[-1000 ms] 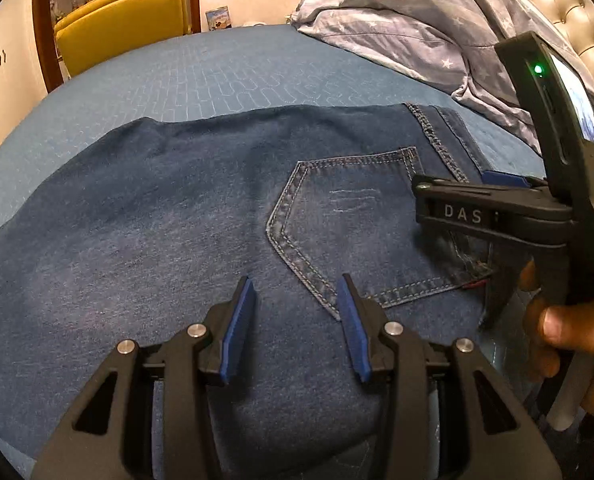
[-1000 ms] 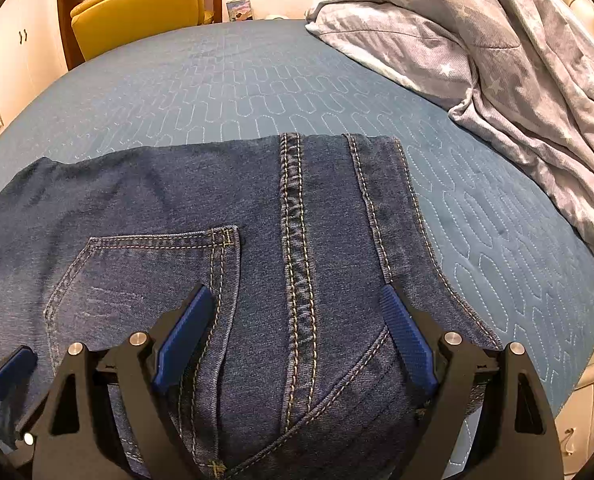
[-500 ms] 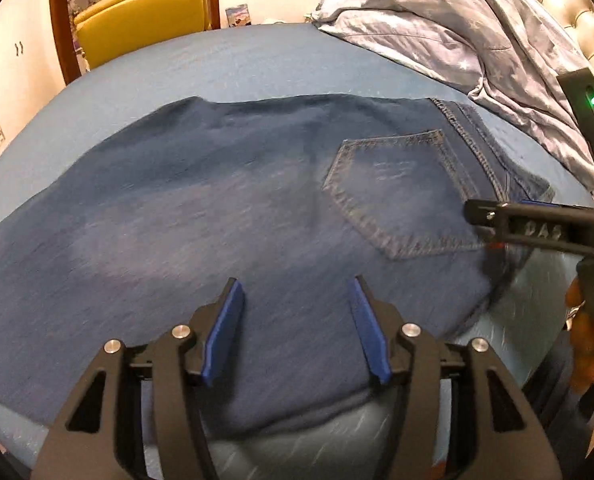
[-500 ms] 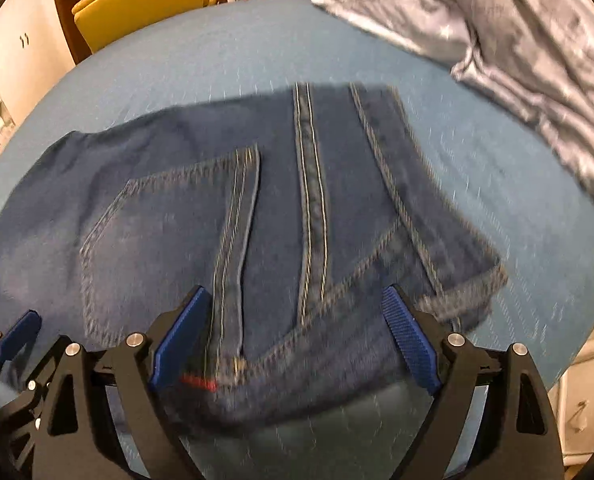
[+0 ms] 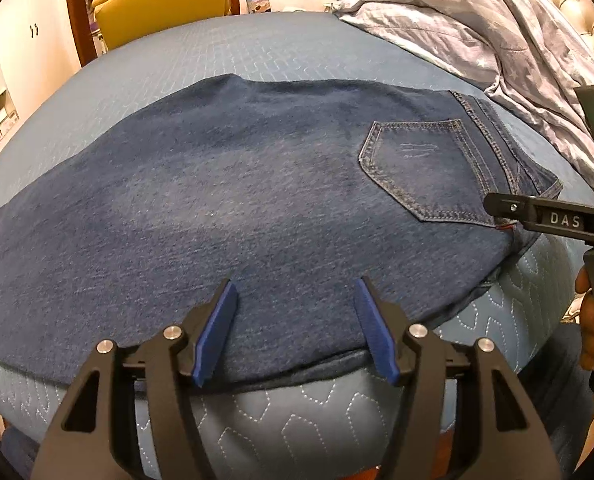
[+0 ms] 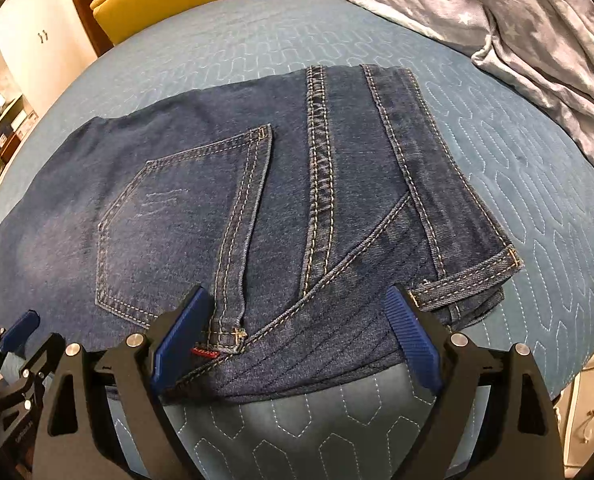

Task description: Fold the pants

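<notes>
Left wrist view shows the jeans [image 5: 233, 200] lying flat across the blue quilted bed [image 5: 257, 52], already doubled leg over leg, with the back pocket [image 5: 421, 168] facing up and the near edge running along the mattress rim. The left gripper [image 5: 295, 328] hangs over that near edge with its jaws spread and nothing between them; the right gripper [image 6: 297, 344] sits likewise parted and empty at the waistband [image 6: 469, 276] end. The risk from here lies in the layers: the waistband corner is thick and stacked, so a shallow bite may catch only the top ply, and lifting it would peel the halves apart and skew the fold. The near edge also sits close to the mattress rim, so a careless pull toward the person could drag the denim off the bed. The rumpled star-print duvet [image 6: 537, 20] lies near the far right, and a wide swing could snag it.
</notes>
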A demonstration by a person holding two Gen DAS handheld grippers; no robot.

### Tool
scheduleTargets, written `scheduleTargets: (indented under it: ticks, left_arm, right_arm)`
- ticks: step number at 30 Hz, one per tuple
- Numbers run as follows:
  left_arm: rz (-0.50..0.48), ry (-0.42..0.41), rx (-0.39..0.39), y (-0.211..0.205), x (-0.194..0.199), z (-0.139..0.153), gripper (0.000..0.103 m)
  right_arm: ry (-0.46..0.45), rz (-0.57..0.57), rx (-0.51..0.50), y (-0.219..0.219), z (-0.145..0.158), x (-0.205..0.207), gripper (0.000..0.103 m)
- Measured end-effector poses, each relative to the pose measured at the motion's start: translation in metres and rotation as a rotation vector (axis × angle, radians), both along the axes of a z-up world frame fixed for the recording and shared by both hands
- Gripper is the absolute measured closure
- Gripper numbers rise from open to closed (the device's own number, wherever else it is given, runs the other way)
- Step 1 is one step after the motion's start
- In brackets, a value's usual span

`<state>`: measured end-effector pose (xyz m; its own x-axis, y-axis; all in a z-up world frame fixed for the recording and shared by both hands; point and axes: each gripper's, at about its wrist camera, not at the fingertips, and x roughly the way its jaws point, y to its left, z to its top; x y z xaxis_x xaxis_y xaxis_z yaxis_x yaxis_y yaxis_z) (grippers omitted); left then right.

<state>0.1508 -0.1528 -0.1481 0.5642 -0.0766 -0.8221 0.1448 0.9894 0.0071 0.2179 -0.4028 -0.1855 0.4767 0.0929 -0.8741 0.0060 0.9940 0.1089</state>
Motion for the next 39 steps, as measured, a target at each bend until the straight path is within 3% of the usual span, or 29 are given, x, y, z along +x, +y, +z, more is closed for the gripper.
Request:
scheduleTargets:
  ticks: [3,6,11,18,23,29,36,39]
  left_arm:
    - [0.008,0.006,0.001,0.003,-0.001,0.002,0.038]
    - [0.048,-0.011,-0.026,0.015,-0.006,0.010,0.039]
    - [0.169,-0.032,-0.018,0.051,-0.009,0.021,0.039]
    - [0.376,-0.017,0.014,0.142,-0.027,0.026,0.039]
    - [0.503,0.021,0.027,0.204,-0.034,0.020,0.039]
    - [0.461,0.023,0.037,0.221,-0.042,0.012,0.034]
    - [0.456,-0.017,0.036,0.211,-0.045,0.029,0.036]
    - [0.445,0.042,0.046,0.205,-0.039,0.015,0.035]
  right_arm:
    - [-0.018,0.057,-0.026,0.002,0.004,-0.002,0.017]
    - [-0.092,0.167,-0.150,0.022,0.025,-0.014,0.018]
    - [-0.132,0.297,-0.158,0.080,0.045,-0.026,0.018]
    - [-0.035,0.333,-0.154,0.162,0.031,-0.029,0.018]
    - [0.003,0.356,-0.174,0.195,0.020,-0.031,0.018]
    - [0.026,0.340,-0.190,0.198,0.009,-0.028,0.017]
    - [0.014,0.353,-0.182,0.199,0.006,-0.031,0.016]
    - [-0.006,0.376,-0.148,0.195,0.011,-0.031,0.016]
